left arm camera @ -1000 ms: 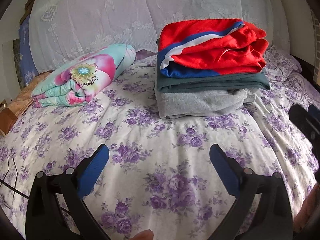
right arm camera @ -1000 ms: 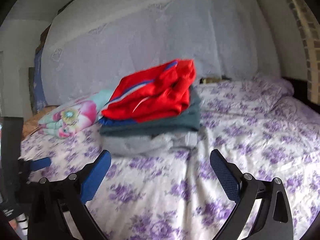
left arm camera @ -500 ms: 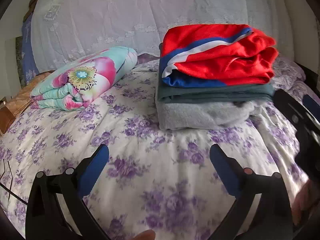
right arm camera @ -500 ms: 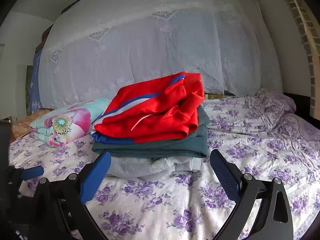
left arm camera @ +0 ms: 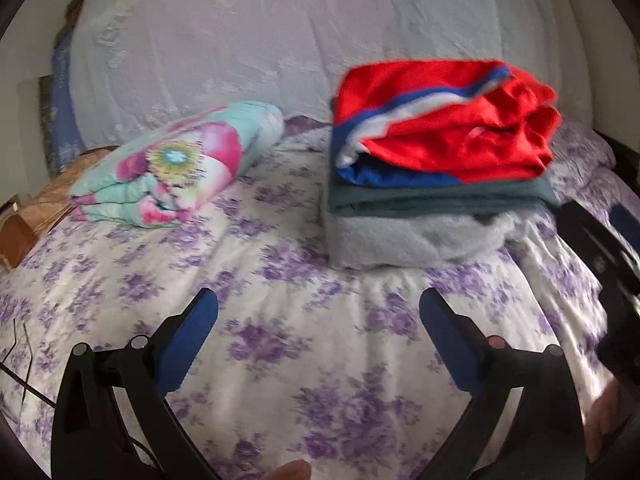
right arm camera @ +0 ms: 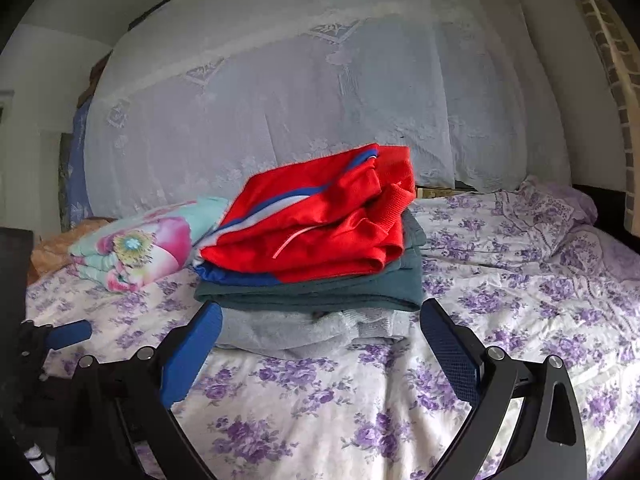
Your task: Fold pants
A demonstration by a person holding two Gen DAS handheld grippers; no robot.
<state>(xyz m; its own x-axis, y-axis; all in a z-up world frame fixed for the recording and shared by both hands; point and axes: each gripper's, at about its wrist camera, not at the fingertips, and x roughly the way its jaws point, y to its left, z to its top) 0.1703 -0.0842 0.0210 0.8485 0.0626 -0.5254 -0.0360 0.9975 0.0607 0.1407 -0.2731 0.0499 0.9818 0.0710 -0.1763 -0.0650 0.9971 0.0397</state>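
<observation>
A stack of folded clothes lies on the bed: red pants with a blue and white stripe (left arm camera: 448,136) on top, a dark teal garment (left arm camera: 432,200) under them, a grey fleece one (left arm camera: 400,240) at the bottom. The stack also shows in the right wrist view, red pants (right arm camera: 320,224) uppermost. My left gripper (left arm camera: 318,320) is open and empty, above the sheet in front of the stack. My right gripper (right arm camera: 320,332) is open and empty, close in front of the grey layer (right arm camera: 304,332); it shows in the left wrist view at the right edge (left arm camera: 600,248).
The bed carries a white sheet with purple flowers (left arm camera: 280,340). A rolled floral blanket (left arm camera: 176,168) lies left of the stack, also in the right wrist view (right arm camera: 140,248). A white lace cover (right arm camera: 320,100) hangs behind. A pillow (right arm camera: 552,208) lies at the far right.
Both grippers have moved closer to the stack, which now looks larger in both views. Both stay open and empty.
</observation>
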